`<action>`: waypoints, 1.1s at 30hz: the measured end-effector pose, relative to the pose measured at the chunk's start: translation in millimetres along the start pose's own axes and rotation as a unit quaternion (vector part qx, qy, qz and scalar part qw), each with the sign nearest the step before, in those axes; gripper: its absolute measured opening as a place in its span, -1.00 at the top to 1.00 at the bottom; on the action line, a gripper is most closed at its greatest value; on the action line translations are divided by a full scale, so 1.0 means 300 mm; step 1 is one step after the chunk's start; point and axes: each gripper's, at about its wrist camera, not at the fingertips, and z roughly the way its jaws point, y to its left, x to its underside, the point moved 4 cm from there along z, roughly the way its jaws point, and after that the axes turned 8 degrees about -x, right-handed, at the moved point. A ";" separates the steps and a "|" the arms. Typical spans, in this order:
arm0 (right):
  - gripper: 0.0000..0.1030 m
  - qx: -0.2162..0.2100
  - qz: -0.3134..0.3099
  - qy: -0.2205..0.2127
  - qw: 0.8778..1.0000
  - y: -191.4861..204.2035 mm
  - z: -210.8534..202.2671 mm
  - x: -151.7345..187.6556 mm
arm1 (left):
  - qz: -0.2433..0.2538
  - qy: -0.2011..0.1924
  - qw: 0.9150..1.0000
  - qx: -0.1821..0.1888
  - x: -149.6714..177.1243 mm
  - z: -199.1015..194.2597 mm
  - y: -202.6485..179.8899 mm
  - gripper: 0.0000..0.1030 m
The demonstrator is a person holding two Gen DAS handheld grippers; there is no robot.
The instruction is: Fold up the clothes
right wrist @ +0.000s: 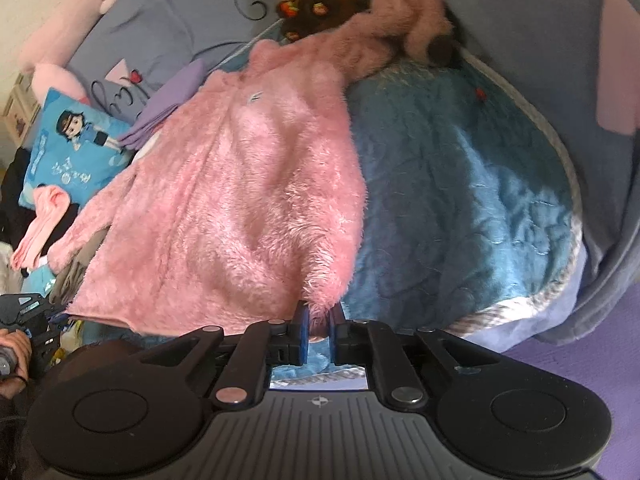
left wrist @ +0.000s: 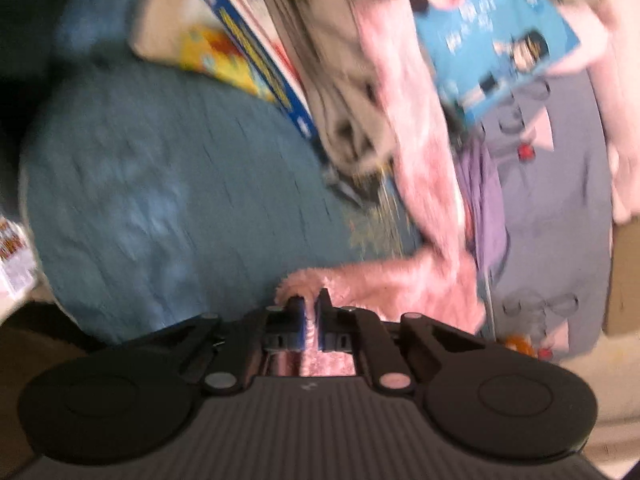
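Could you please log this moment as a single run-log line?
left claw: shut on pink fleece garment | right claw: shut on its hem | garment: spread on blue blanket | fold: not yet made

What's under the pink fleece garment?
The pink fleece garment lies mostly on the blue quilt; its left edge overlaps purple cloth and dark clothes. Anything beneath its middle is hidden.

Left wrist view: heavy motion blur across the whole frame; print on the blue cushion (left wrist: 504, 40) unreadable, left edge falls into deep shadow. Right wrist view: sharp, fibres of the pink fleece garment (right wrist: 248, 200) resolved. Soft, even daylight, source cannot be told. Strong fisheye curvature at both rims; corners vignetted dark.
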 end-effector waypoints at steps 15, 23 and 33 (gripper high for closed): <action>0.59 0.055 -0.022 0.029 0.998 -0.021 0.003 0.000 | 0.048 -0.022 0.995 -0.090 0.004 0.051 0.028 0.84; -0.07 0.129 -0.032 -0.098 0.986 -0.160 -0.179 -0.296 | 0.318 -0.090 0.936 -0.119 0.135 -0.110 -0.107 0.30; -0.20 0.190 -0.058 -0.144 0.969 -0.208 0.061 -0.622 | 0.376 -0.098 0.919 -0.067 0.193 -0.196 -0.219 0.14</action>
